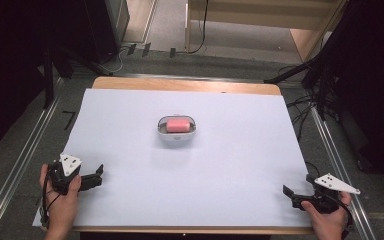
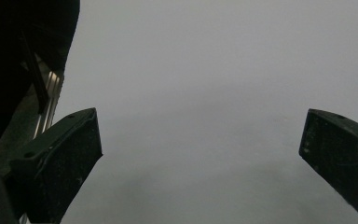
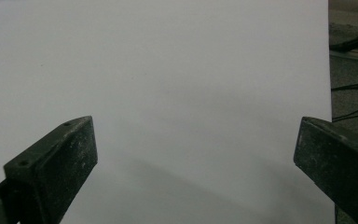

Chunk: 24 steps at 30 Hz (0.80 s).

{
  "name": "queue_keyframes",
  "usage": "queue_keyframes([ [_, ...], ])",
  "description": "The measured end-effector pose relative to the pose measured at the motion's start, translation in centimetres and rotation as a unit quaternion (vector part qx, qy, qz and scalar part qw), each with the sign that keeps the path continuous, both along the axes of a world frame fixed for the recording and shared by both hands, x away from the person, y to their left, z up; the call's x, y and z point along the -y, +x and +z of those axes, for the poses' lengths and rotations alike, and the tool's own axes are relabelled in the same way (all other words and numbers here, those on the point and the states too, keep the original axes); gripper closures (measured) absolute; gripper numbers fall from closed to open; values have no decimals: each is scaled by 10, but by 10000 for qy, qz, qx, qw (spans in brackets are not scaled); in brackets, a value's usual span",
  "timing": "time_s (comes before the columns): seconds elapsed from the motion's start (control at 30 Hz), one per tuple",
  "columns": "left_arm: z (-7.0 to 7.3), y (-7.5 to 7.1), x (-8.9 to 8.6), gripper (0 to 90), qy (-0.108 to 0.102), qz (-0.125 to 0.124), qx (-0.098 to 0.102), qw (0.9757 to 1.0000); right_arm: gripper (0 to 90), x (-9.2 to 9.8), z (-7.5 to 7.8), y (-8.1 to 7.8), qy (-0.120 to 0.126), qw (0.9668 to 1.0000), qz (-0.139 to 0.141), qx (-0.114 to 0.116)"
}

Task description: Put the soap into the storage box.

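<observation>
A small white dish (image 1: 177, 134) stands at the middle of the white table cover, with a pink block (image 1: 178, 124) lying inside it. My left gripper (image 1: 96, 176) rests at the near left corner, held in a hand, its jaws wide apart with nothing between them. In the left gripper view its two black fingers (image 2: 60, 158) frame bare white surface. My right gripper (image 1: 289, 195) sits at the near right corner, also open and empty. The right gripper view has its fingers (image 3: 56, 163) spread over the plain cover. Both grippers are far from the dish.
The white cover (image 1: 130, 150) spans a wooden table (image 1: 185, 85). Metal rails (image 1: 20, 165) run along both sides. Black cables (image 1: 300, 110) lie on the floor at the right, and dark curtains stand on both sides. A wooden frame (image 1: 260, 20) stands beyond the table.
</observation>
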State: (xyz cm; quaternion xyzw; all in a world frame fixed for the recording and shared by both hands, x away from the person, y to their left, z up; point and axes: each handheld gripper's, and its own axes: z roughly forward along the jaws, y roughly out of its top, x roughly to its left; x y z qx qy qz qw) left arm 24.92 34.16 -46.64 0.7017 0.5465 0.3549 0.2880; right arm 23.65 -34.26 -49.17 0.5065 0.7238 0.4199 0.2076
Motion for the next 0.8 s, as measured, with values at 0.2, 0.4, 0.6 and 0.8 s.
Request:
queue_keyframes([
  [0.2, 0, 0, 0, 0, -4, 4, 9, 10000, 1, -1, -1, 1, -25, 10000, -11, -52],
  [0.4, 0, 0, 0, 0, 0, 4, -6, 10000, 1, -4, -1, 2, -170, 9998, -5, -133],
  [0.6, 0, 0, 0, 0, 8, 2, 3, 10000, 1, -2, -1, 2, -101, 9999, 2, -129],
  [0.8, 0, 1, 0, 0, 14, 8, -31, 10000, 1, -2, -2, 3, -95, 9999, 1, -114],
])
